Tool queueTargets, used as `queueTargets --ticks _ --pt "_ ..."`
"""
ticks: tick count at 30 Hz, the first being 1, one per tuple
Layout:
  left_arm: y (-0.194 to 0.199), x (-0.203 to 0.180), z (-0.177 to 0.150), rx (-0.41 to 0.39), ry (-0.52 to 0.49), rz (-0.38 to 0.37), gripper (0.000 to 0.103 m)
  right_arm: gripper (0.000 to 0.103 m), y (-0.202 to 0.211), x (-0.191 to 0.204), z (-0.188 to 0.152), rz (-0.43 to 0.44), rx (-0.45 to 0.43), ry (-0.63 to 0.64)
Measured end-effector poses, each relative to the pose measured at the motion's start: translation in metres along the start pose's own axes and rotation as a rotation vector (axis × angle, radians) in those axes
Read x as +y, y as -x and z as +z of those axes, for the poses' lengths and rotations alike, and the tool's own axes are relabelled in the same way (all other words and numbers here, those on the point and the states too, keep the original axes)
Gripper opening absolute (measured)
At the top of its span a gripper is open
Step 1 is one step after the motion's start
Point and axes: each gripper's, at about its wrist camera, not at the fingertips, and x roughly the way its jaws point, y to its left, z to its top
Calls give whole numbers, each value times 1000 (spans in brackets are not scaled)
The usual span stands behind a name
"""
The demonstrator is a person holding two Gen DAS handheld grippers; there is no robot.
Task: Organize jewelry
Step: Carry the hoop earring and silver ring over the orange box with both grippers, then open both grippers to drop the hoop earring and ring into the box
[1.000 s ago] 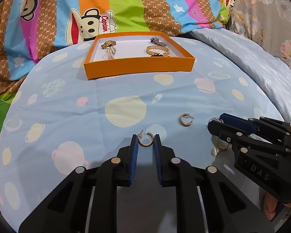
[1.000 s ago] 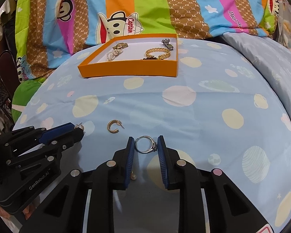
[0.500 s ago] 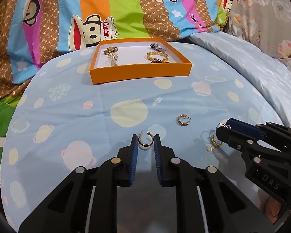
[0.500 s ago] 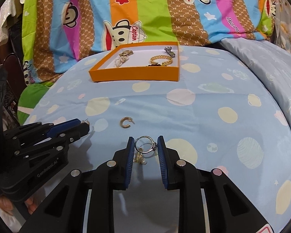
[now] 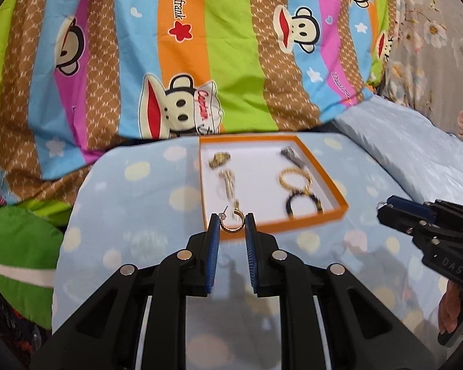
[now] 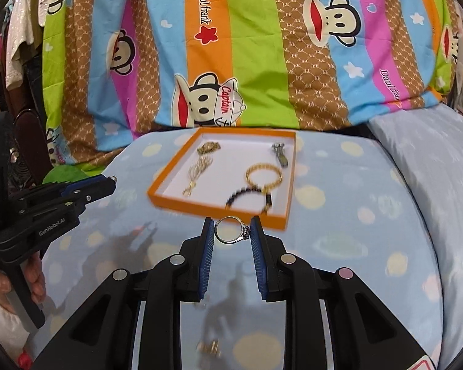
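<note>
My left gripper (image 5: 231,220) is shut on a gold hoop earring (image 5: 234,221) and holds it in the air just before the near wall of the orange tray (image 5: 330,214). My right gripper (image 6: 232,229) is shut on a silver ring (image 6: 231,230), in the air near the tray's front corner (image 6: 277,220). The white-floored tray holds a gold bracelet (image 6: 264,175), a black bead bracelet (image 6: 250,197), a gold chain piece (image 6: 197,169), a gold watch-like piece (image 6: 209,147) and a silver piece (image 6: 280,152). The right gripper also shows in the left wrist view (image 5: 385,208), and the left one in the right wrist view (image 6: 111,182).
The tray sits on a light blue spotted quilt (image 6: 355,215). A bright striped monkey-print blanket (image 6: 262,61) rises behind it. A small gold piece (image 6: 208,347) lies on the quilt below my right gripper. A green cushion (image 5: 18,262) lies at the left.
Both grippers have lifted off the quilt with their pieces and moved forward to the tray. The loose earrings on the quilt have dropped out of view.
</note>
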Motion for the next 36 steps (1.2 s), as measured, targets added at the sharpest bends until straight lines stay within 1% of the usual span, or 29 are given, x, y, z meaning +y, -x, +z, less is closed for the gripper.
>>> queueTargets --ticks 3,7,12,16,21,26,30,31,32,33,34,35,36 --pt "-28 0 25 0 15 -10 16 23 -29 -8 28 4 19 -19" --pt "-68 -6 48 13 -1 0 16 23 -66 -17 58 15 42 -50" --pt "-118 -11 69 41 -2 -7 16 23 -114 -28 84 15 84 -80" --pt "-144 -11 80 59 -1 5 16 23 -145 -34 97 11 119 -94" --pt "-161 -9 88 67 -6 14 16 23 -164 -35 105 -1 129 -80" --pt "-177 -10 91 107 -22 22 16 23 -180 -31 111 -23 160 -50" --pt "-186 -9 91 135 -17 8 16 24 -191 -31 111 -21 181 -32" --pt "-188 -6 90 141 -3 -5 18 24 -191 -32 111 -19 176 -38" --pt "-190 -4 90 148 6 -5 20 26 -192 -34 110 -23 171 -45" --pt "-191 -2 90 151 16 -10 25 32 -192 -36 110 -23 170 -55" --pt "-192 0 89 151 27 -14 29 33 -191 -39 110 -19 164 -66" --pt "-192 2 89 149 39 -16 30 38 -190 -41 110 -17 156 -78" --pt "-193 4 89 148 50 -18 33 40 -188 -42 110 -12 149 -85"
